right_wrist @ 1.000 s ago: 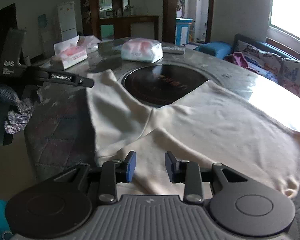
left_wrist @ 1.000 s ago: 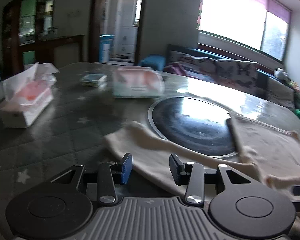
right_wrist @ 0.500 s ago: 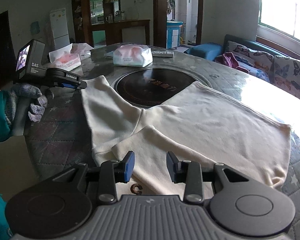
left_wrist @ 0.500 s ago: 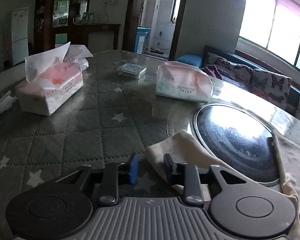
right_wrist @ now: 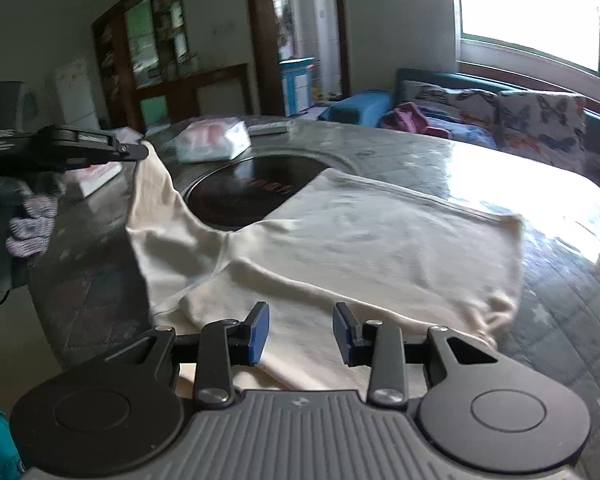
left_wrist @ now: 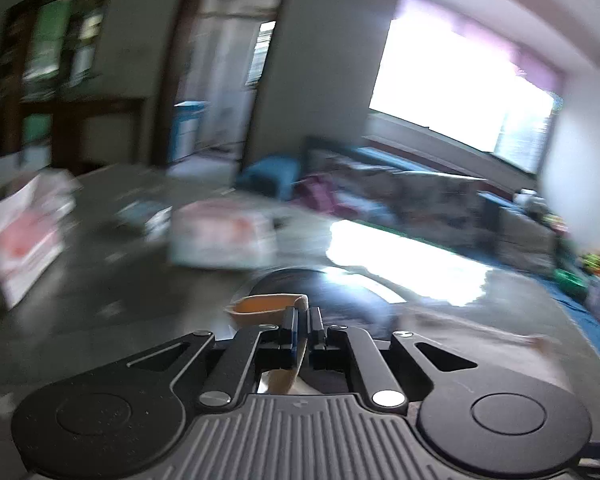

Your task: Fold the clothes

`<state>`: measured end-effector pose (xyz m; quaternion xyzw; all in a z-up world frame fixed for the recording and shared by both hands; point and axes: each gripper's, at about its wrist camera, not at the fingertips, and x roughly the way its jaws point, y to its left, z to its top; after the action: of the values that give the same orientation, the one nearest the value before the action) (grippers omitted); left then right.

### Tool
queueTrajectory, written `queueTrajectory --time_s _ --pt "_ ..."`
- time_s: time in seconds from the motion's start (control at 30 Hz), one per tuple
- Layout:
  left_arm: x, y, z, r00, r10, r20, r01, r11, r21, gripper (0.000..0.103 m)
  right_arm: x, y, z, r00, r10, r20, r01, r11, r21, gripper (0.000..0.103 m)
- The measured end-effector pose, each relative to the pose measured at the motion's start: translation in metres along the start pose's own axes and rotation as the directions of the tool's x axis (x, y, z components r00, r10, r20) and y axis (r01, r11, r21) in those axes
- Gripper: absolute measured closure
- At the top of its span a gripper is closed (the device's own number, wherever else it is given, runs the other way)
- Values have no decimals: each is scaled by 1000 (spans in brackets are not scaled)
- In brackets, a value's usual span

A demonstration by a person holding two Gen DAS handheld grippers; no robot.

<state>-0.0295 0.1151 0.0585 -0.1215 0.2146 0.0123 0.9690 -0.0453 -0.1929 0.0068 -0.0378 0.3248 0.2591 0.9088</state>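
Note:
A cream long-sleeved garment (right_wrist: 380, 232) lies spread on the round table, partly over a black inset plate (right_wrist: 252, 192). In the right wrist view my left gripper (right_wrist: 140, 152) is shut on the end of the garment's sleeve (right_wrist: 152, 196) and holds it up off the table. The blurred left wrist view shows the cuff (left_wrist: 268, 304) pinched between that gripper's (left_wrist: 303, 314) closed jaws. My right gripper (right_wrist: 300, 328) hovers open over the garment's near edge, with nothing pressed between its blue pads (right_wrist: 258, 332).
A tissue box (left_wrist: 24, 236) and a soft pack of wipes (right_wrist: 212, 140) stand on the far part of the table (right_wrist: 572, 280). A gloved hand (right_wrist: 28, 216) holds the left gripper. A sofa (right_wrist: 500, 120) stands behind, under the window.
The left gripper has closed on the sleeve end and raised it off the table. The right gripper has shifted sideways over the near edge and stays open.

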Motion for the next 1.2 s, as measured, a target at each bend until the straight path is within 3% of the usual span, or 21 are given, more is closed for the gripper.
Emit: queueTrajectory --time_s 0.17,0.33,0.53,0.83,0.93,1.0,1.07,1.13,1.2 --pt "-11 -62 0 981 -192 -31 194 978 73 98 -19 -20 -9 998 -49 33 47 997 56 68" --pt "-14 -118 -11 933 -351 -83 359 924 129 98 -35 -39 -20 994 -94 49 87 989 119 68" --pt "-5 -169 -35 874 -454 -172 480 863 160 98 -48 -59 -37 989 -139 50 127 974 185 68" --pt "11 -202 -79 815 -490 -308 556 810 184 96 -53 -79 -48 983 -177 43 161 955 247 68" --pt "11 -201 -90 795 -491 -355 575 797 186 93 -53 -81 -46 983 -178 45 160 953 259 68" --pt "10 -197 -92 789 -489 -371 581 790 195 84 -52 -82 -45 983 -178 46 160 951 266 68" --pt "8 -191 -93 791 -486 -372 580 790 201 76 -50 -82 -43 984 -170 48 152 952 268 68" --pt "6 -183 -92 796 -482 -367 575 792 207 74 -47 -81 -41 986 -157 50 139 954 265 68" --pt "5 -173 -91 814 -462 -352 552 804 220 74 -42 -78 -37 989 -138 49 121 958 260 68"
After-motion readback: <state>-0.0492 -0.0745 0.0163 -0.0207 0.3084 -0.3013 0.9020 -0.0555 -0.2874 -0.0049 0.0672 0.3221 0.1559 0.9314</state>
